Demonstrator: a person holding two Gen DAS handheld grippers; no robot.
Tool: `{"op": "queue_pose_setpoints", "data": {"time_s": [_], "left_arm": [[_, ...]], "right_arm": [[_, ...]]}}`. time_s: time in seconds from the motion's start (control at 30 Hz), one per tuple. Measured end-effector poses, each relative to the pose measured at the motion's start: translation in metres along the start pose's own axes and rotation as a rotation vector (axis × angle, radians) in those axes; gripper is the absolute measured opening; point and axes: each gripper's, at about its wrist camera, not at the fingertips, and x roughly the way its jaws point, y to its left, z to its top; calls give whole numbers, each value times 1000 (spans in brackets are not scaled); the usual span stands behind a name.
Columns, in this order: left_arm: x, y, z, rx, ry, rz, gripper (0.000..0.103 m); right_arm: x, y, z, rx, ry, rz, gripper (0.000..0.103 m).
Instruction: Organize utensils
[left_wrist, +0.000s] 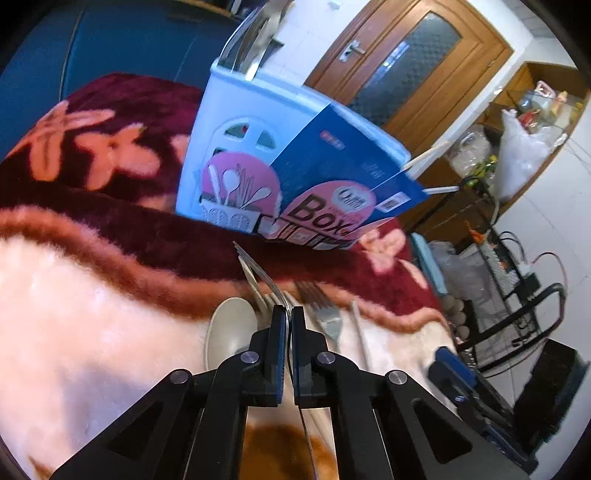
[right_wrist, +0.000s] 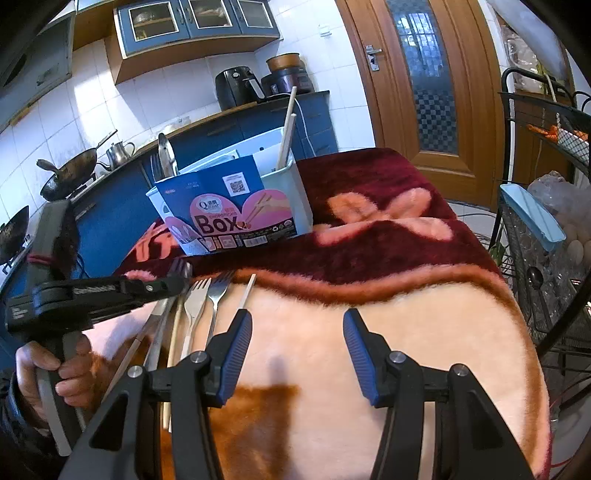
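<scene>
Steel fork (left_wrist: 258, 273) sits pinched edge-on between the closed jaws of the left gripper (left_wrist: 288, 321), its long axis running forward and up toward the pale blue utensil holder (left_wrist: 207, 147), which stands ahead on the blanket-covered surface (right_wrist: 406, 332). That holder already keeps cutlery (right_wrist: 166, 151) in one compartment and wooden chopsticks (right_wrist: 286, 129) in another. Right gripper (right_wrist: 297, 350) hovers empty, jaws wide apart, just beside the remaining forks (right_wrist: 207, 295) and loose chopstick (right_wrist: 246, 291).
</scene>
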Motion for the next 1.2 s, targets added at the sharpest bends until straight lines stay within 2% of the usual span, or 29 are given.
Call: {"op": "queue_pose_setpoints", "data": {"time_s": [0.1,0.23,0.3,0.43,0.63,0.8,0.9,1.07,1.2], "left_arm": [[-13,-2,1,-10,-16,-68,2],[-32,-2,1,-4,-48,-107,2],[-36,1,2,-7,-50,-118,2],[-39,8,1,-6,-23,-89,2],[-54,25,-3,-5,12,-112,2],[-55,38,-5,25,79,-66,4],[-53,49,-9,7,115,-55,4],[-52,56,-13,-20,118,-58,5],[-58,51,-9,22,90,35,5]], "right_arm": [[0,3,0,-4,4,5,55],[1,10,0,-17,7,13,55],[1,14,0,-25,9,22,55],[1,26,0,-50,13,40,55],[6,39,-1,-75,32,70,55],[9,50,-3,-86,52,100,55],[10,57,-5,-107,60,110,55],[14,66,-7,-121,82,130,55],[14,68,-6,-125,81,123,55]]}}
